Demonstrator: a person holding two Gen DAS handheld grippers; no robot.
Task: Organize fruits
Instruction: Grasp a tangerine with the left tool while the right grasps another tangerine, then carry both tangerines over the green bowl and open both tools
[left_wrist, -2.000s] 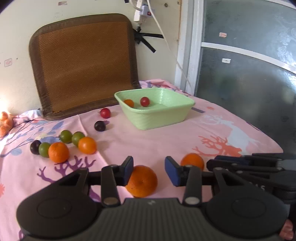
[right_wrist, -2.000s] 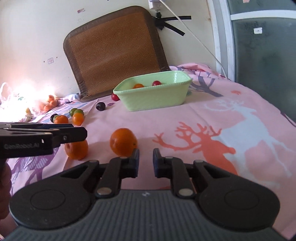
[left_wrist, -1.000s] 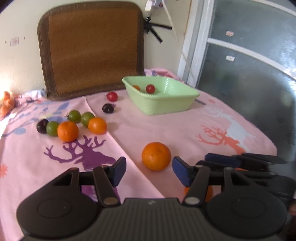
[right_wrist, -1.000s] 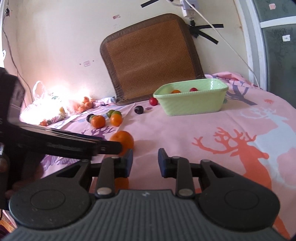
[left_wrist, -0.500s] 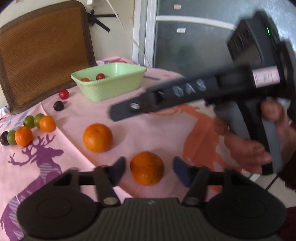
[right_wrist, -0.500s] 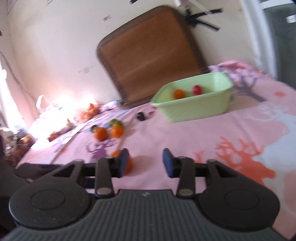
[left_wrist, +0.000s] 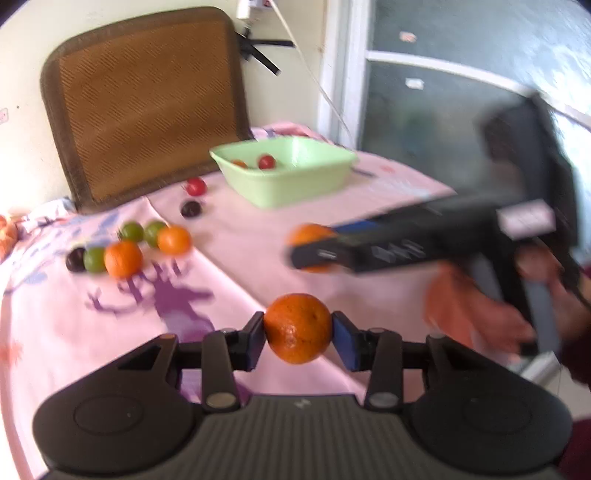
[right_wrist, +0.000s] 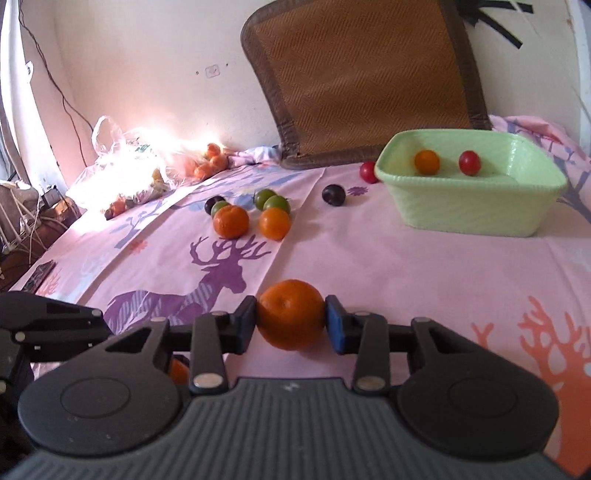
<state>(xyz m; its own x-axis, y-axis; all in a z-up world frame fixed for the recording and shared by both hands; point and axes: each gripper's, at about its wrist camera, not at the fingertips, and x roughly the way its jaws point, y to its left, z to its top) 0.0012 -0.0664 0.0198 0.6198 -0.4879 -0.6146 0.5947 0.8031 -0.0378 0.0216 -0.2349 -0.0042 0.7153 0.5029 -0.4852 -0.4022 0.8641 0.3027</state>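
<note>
Oranges: two, one in each of your grippers. Your left gripper (left_wrist: 297, 336) has its fingers clamped on one orange (left_wrist: 297, 328), low centre of the left wrist view. Your right gripper (right_wrist: 291, 325) grips the other orange (right_wrist: 291, 314), low centre of the right wrist view, just above the pink deer-print cloth (right_wrist: 424, 266).

Green basket (right_wrist: 469, 214), right of the right wrist view: two fruits inside, one small orange one (right_wrist: 426, 161) and one red one (right_wrist: 469, 162).

Loose on the cloth, counted in the right wrist view: two orange fruits (right_wrist: 231, 221), three green (right_wrist: 276, 203), two dark (right_wrist: 333, 194), one red (right_wrist: 368, 172) just beside the basket's left wall. Woven brown mat (right_wrist: 369, 74) leans on the wall behind. Plastic bag (right_wrist: 122, 162) with more fruit at far left, glare-washed, count unclear.

Change: half a second ago both sets of fingers stood open, with the oranges resting on the cloth; now both are closed on fruit. The left wrist view is motion-blurred.
</note>
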